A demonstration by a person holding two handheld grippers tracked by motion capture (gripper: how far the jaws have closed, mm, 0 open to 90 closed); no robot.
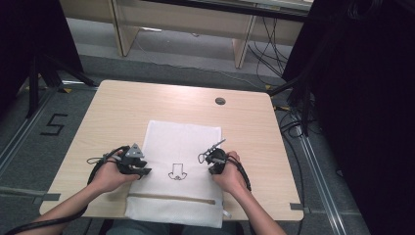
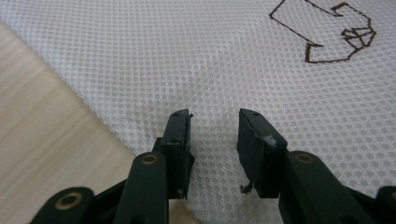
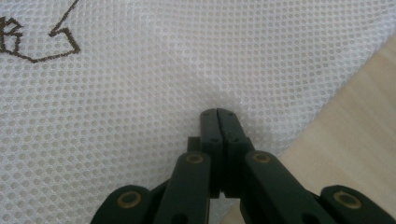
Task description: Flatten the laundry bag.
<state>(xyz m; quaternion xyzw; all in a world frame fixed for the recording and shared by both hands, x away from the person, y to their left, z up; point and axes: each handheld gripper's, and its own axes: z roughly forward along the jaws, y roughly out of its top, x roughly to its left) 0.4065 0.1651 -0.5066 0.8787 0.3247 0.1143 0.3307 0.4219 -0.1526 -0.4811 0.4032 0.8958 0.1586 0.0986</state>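
A white mesh bag point(image 1: 181, 139) lies flat on the wooden table point(image 1: 112, 112), with a dark stitched drawing point(image 1: 177, 172) near its middle and a tan zipper point(image 1: 171, 198) along its near end. My left gripper point(image 1: 146, 172) rests at the bag's left edge. Its jaws stand open point(image 2: 214, 116) on the mesh bag point(image 2: 233, 60), with a faint crease running up between them. My right gripper point(image 1: 211, 170) is at the bag's right side. Its jaws are shut point(image 3: 218, 113), and a small pucker of mesh bag point(image 3: 140, 93) gathers at the tips.
The bag's near end hangs over the table's front edge. A round cable hole point(image 1: 220, 101) sits at the back of the table. Bare wood lies left of the bag point(image 2: 37, 154) and right of it point(image 3: 355, 140). Cables and black stands are on the floor around.
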